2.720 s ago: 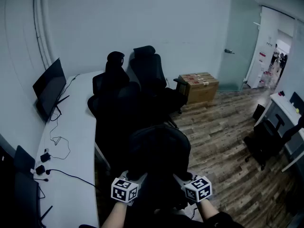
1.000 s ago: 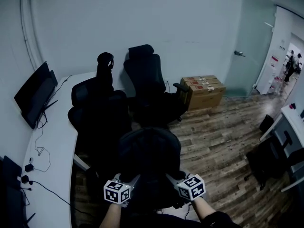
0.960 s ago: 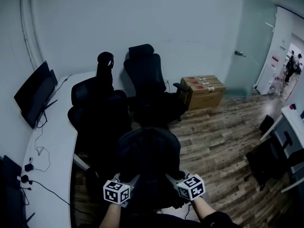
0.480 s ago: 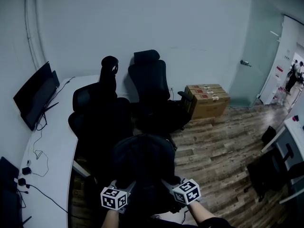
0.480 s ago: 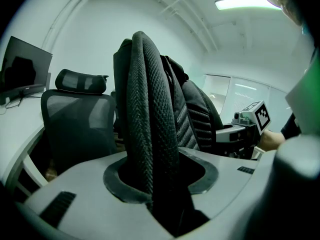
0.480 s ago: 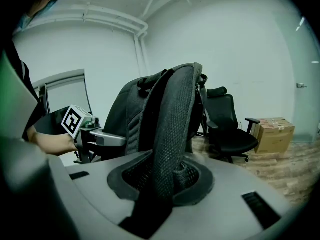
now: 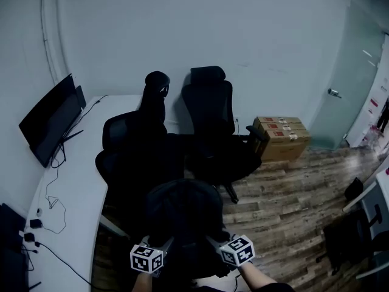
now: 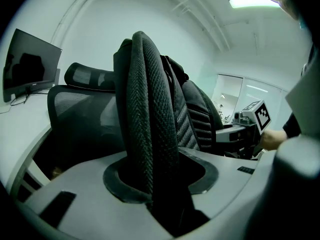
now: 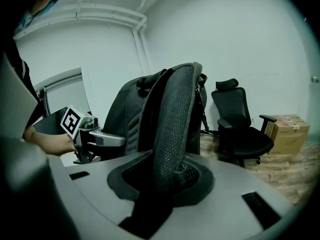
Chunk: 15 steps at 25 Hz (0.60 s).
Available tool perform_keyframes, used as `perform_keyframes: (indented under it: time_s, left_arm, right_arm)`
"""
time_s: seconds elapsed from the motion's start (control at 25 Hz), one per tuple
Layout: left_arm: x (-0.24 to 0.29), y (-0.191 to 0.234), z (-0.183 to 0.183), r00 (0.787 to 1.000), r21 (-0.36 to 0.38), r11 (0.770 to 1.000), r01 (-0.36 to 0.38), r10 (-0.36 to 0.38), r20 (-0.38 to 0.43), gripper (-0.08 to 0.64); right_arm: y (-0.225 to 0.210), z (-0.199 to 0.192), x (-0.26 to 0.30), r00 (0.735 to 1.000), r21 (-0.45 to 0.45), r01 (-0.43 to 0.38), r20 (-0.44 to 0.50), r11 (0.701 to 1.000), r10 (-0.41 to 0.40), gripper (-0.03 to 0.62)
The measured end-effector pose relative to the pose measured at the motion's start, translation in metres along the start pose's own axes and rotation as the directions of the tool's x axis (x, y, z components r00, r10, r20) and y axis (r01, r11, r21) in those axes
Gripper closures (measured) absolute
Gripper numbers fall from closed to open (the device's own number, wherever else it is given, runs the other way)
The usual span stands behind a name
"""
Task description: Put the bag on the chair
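While both tools grip it, a black fabric backpack (image 7: 185, 215) hangs in the air directly in front of a black mesh-backed office chair (image 7: 130, 135), not yet resting on it. The left tool (image 8: 150, 186) is closed to a moderate gap on a black woven shoulder strap (image 8: 147, 104), which fills the space between its jaws. The right tool (image 9: 167, 184) pinches a second padded mesh strap (image 9: 175, 119) the same way, its jaws set slightly narrower. Seen from above, the two tools sit at the end of the bag farthest from the chair, one on each side.

That chair stands pushed against a curved white surface (image 7: 73, 181) on its left, where a dark flat monitor (image 7: 51, 117) stands. To the chair's right is a taller black office chair with a headrest (image 7: 209, 108). Further right of that are stacked brown cardboard boxes (image 7: 281, 137) on a wood-plank floor (image 7: 285, 193).

The step in hand appears to be the carry, with the bag lifted and brought close. The next move likely calls for bringing the bag forward over the mesh chair's seat, then lowering it until the seat takes its weight. Only then should both tools open. The seat is dark and partly hidden behind the bag, so it is unclear whether anything lies on it.
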<state>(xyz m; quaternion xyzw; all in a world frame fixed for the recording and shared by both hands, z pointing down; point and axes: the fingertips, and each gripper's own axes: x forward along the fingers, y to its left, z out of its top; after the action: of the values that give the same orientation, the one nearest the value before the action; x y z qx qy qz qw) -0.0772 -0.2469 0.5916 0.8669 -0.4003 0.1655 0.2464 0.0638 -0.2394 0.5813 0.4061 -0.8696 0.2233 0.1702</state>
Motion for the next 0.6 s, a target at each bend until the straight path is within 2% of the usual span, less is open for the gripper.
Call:
perform_keyframes:
  time_s: [0.36, 0.6]
  left_arm:
    - [0.036, 0.085, 0.013, 0.999, -0.046, 0.998, -0.037, 0.037, -0.006, 0.382]
    - [0.065, 0.132, 0.010, 0.999, -0.075, 0.996, -0.054, 0.053, -0.010, 0.382]
  right_arm:
    - [-0.024, 0.022, 0.095, 0.997, -0.008, -0.057, -0.045, 0.998, 0.056, 0.479]
    - [-0.044, 0.023, 0.150, 0.994, -0.010, -0.080, -0.072, 0.997, 0.079, 0.479]
